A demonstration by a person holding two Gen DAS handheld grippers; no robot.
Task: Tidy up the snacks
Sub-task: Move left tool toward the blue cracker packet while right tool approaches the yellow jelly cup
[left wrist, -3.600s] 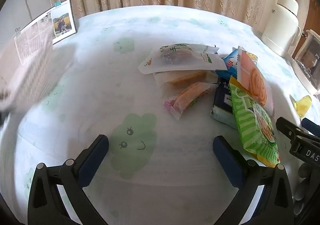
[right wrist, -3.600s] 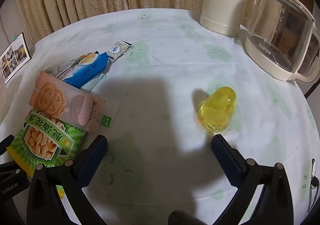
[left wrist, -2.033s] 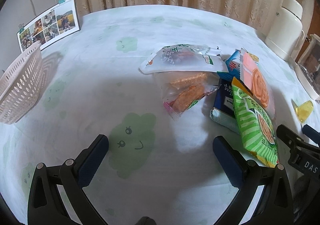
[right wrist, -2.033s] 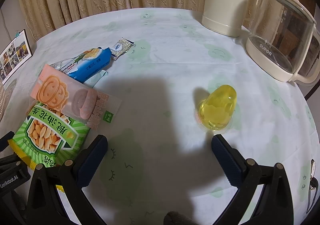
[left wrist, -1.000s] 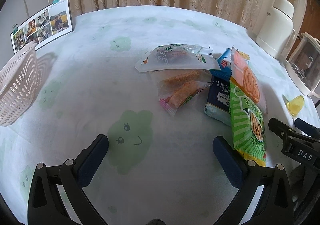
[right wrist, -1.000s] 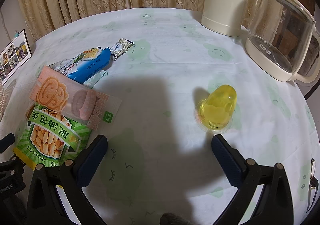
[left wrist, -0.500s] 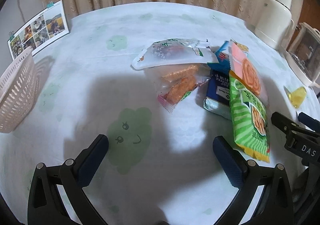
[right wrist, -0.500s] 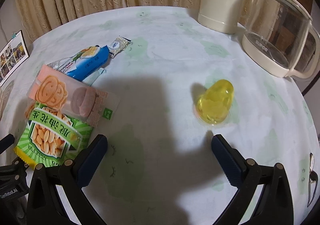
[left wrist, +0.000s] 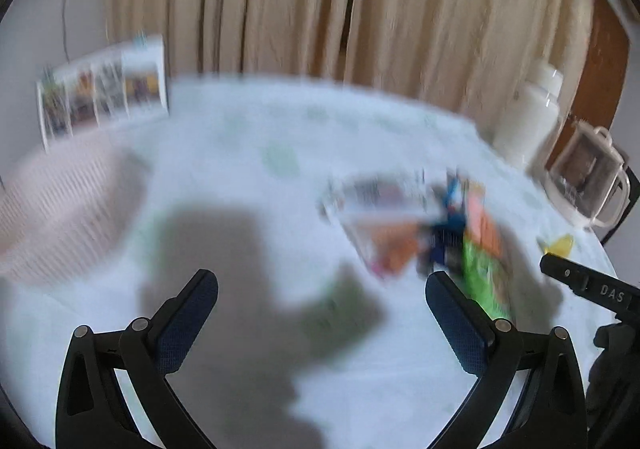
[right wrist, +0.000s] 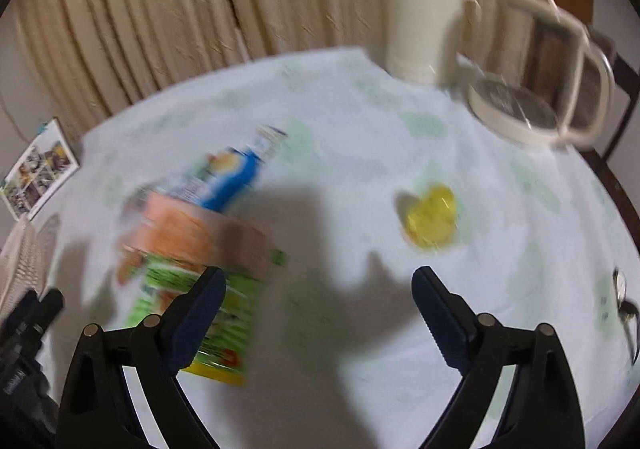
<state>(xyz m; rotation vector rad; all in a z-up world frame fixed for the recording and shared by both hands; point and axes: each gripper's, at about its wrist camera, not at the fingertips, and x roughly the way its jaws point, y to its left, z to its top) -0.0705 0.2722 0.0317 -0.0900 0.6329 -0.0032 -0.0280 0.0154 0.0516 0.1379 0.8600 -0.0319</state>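
Note:
Both views are blurred by motion. A heap of snack packets [left wrist: 420, 233] lies on the round table right of centre, with a green packet [left wrist: 482, 281] at its near end. In the right wrist view the green packet [right wrist: 200, 301] sits under a pink-orange packet [right wrist: 200, 233] and a blue packet [right wrist: 228, 173]. A yellow jelly cup [right wrist: 432, 219] stands alone to the right. A pale pink basket [left wrist: 60, 209] sits at the left. My left gripper [left wrist: 320, 309] and right gripper [right wrist: 316, 301] are both open, raised above the table, holding nothing.
A white thermos [right wrist: 420, 13] and a glass kettle [right wrist: 536, 85] stand at the table's far right edge. A photo card [left wrist: 104, 89] leans at the far left. Beige curtains hang behind. The other gripper's black body [left wrist: 592, 293] shows at the right edge.
Both grippers have lifted and tilted upward, so the table sits lower in view and more curtain shows. The snacks, cup and basket lie where they were.

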